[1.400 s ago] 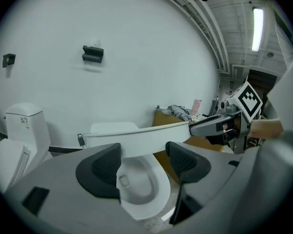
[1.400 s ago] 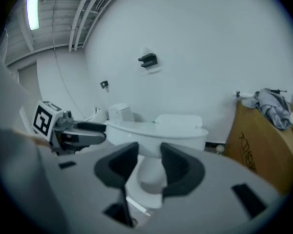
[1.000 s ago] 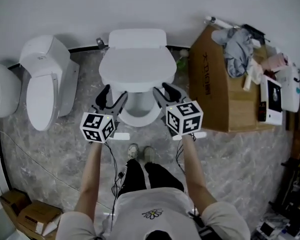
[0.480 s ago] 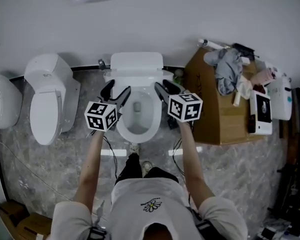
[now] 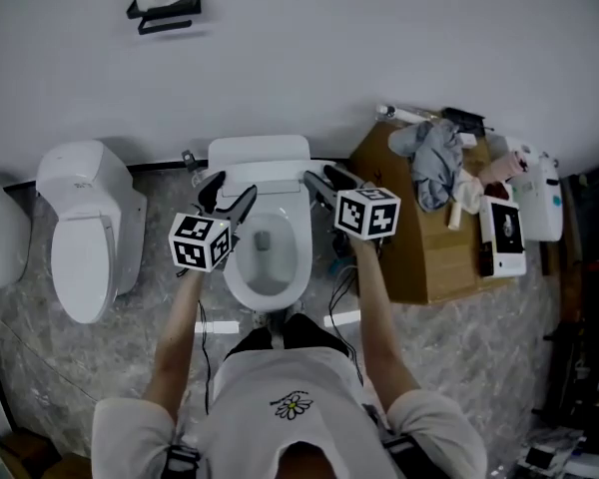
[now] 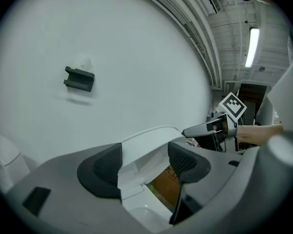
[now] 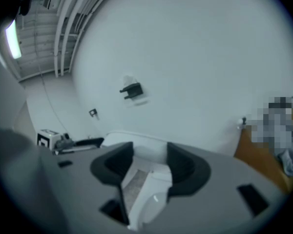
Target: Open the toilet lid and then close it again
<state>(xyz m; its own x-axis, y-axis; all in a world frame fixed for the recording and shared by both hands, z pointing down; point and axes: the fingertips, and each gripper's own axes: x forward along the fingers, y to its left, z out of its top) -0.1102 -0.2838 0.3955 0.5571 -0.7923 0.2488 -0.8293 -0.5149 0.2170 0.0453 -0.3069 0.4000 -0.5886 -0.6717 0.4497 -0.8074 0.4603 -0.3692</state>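
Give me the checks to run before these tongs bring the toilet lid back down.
1. White plastic toilet lid fully raised: ok, it stands upright.
2. Right tongs free: ok, the jaws are apart and have just been opening, with nothing between them.
3. Left tongs holding the lid: cannot tell. Its edge shows between jaws that stand apart, but contact is unclear.
4. White seat ring free of objects: ok.
5. Brown cardboard box out of the lid's path: ok, it stands off to the side.
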